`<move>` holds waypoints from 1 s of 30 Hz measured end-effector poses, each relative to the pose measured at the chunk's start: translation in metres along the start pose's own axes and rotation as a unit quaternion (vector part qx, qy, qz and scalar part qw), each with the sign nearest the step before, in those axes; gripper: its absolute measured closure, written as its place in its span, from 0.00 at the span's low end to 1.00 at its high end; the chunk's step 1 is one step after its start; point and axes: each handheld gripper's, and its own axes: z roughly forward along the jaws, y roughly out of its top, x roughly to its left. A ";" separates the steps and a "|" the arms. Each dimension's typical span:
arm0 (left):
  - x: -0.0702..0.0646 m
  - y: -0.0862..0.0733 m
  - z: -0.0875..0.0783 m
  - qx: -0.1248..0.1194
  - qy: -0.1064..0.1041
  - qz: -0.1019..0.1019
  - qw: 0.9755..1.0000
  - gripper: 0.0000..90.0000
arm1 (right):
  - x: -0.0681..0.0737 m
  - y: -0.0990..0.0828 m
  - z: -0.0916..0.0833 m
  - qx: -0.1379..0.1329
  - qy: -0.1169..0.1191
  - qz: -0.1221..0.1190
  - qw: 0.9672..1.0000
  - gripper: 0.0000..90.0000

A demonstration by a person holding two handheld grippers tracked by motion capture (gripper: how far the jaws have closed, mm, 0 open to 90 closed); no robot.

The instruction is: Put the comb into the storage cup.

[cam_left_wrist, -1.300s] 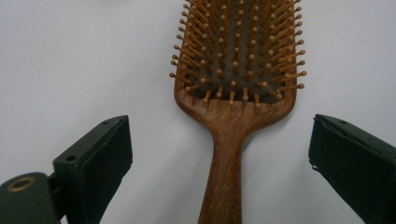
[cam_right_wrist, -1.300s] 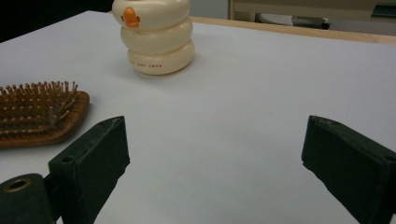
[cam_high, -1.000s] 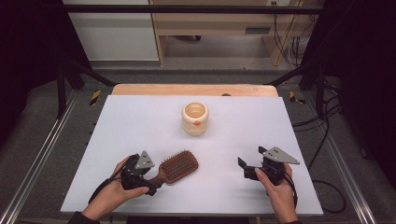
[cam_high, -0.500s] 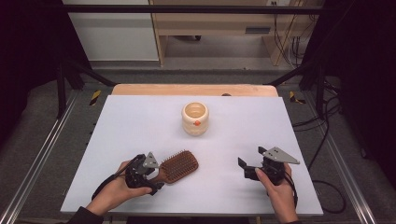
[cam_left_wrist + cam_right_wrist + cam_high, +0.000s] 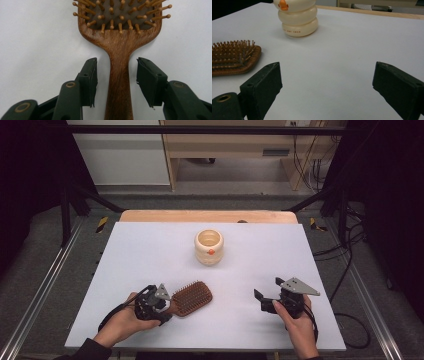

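Brown wooden paddle hairbrush (image 5: pixel 119 47): flat on white bench (image 5: pixel 150 255), bristles up; head cut off in left claw view.
Left claw (image 5: pixel 117 80): closing in, straddling handle, gaps remain, released.
Right claw (image 5: pixel 325 87): released, wide.

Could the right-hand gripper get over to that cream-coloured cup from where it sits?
Probably yes. The right gripper has its jaws wide open with nothing between them, and bare table lies between it and the cream cup; the hairbrush lies off to the side.
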 end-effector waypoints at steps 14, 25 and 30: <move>0.003 0.006 0.002 0.018 -0.008 0.005 1.000 0.69 | 0.000 0.000 0.001 0.002 0.002 0.001 1.000 0.10; 0.000 0.011 0.004 0.035 -0.008 0.015 0.999 0.78 | 0.000 -0.001 0.001 0.003 0.003 0.001 1.000 0.10; 0.000 0.012 0.004 0.039 -0.011 0.007 0.999 0.80 | 0.001 -0.001 0.001 0.006 0.005 -0.001 1.000 0.10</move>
